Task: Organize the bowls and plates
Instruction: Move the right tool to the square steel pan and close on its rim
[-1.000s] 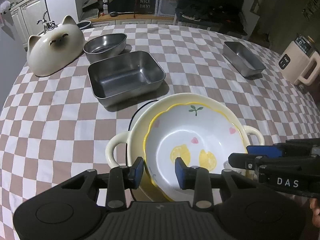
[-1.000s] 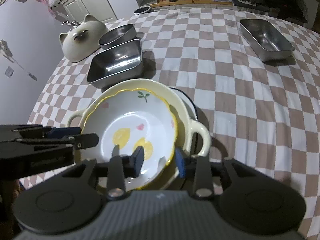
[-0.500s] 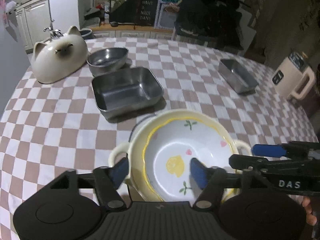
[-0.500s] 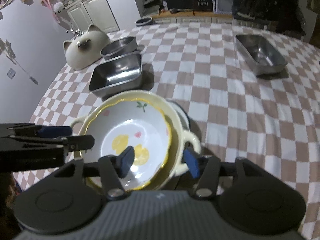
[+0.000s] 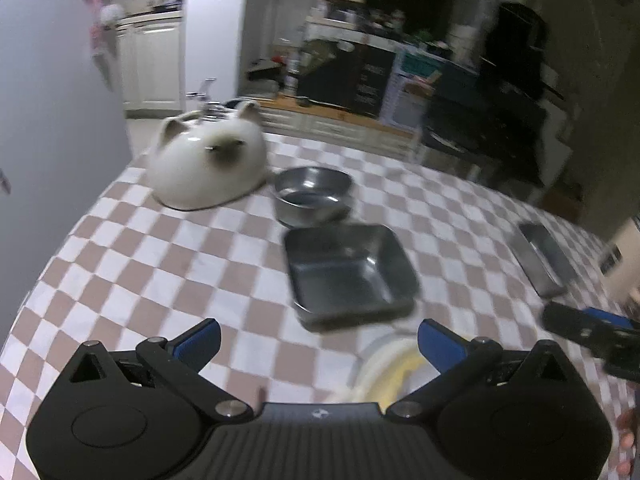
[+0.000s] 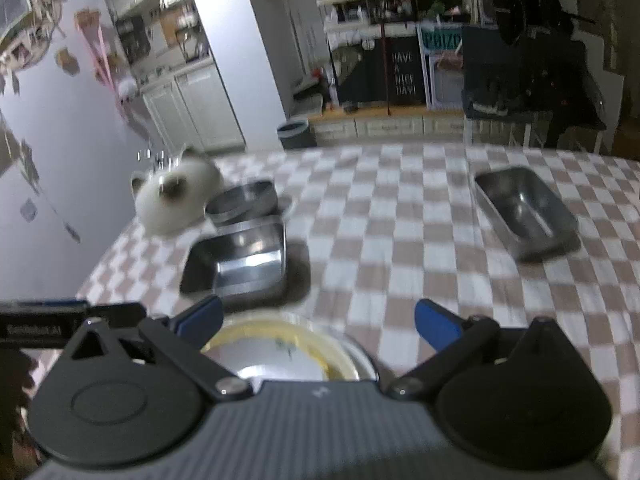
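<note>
While my claws open, the stacked bowls sit free on the table.
My left claw [image 5: 319,339] and right claw [image 6: 318,317] spread wide, holding nothing, above the yellow-rimmed bowl [image 6: 280,354] on the checked table [image 6: 400,240].

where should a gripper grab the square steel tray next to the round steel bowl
Grip the square steel tray by its near side wall, coming from above: the rim stands upright and thin, and the near side lies clear, while the round steel bowl crowds the far side.
</note>
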A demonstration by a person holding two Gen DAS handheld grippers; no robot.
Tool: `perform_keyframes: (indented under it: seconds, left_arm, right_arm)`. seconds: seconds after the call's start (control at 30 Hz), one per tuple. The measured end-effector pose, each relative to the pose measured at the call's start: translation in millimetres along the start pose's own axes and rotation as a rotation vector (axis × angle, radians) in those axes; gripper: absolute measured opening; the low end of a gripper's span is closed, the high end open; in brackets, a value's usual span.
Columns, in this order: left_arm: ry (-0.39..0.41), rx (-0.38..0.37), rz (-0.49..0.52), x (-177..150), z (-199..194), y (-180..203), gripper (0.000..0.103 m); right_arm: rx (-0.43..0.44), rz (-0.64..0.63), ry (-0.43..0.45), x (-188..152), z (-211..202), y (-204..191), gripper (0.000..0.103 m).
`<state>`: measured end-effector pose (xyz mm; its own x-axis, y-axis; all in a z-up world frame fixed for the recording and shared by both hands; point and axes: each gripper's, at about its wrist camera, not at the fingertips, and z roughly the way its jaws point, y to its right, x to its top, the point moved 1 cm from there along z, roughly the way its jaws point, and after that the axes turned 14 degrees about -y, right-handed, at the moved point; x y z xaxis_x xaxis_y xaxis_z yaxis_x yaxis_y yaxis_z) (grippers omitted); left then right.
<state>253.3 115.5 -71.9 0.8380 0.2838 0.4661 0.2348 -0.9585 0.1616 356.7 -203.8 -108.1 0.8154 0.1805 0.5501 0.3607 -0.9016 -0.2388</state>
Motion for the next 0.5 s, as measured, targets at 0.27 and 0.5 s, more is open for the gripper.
perform_keyframes:
  seconds: [0.27, 0.5]
  left_arm:
    - [-0.019, -0.077, -0.251, 21, 38, -38, 0.103]
    - [-0.092, -0.003, -0.229, 37, 77, -41, 0.103]
  right_arm:
    - [-0.033, 0.054, 0.007, 36, 43, 7, 0.103]
    - [-0.073, 0.012, -0.101, 61, 97, 6, 0.103]
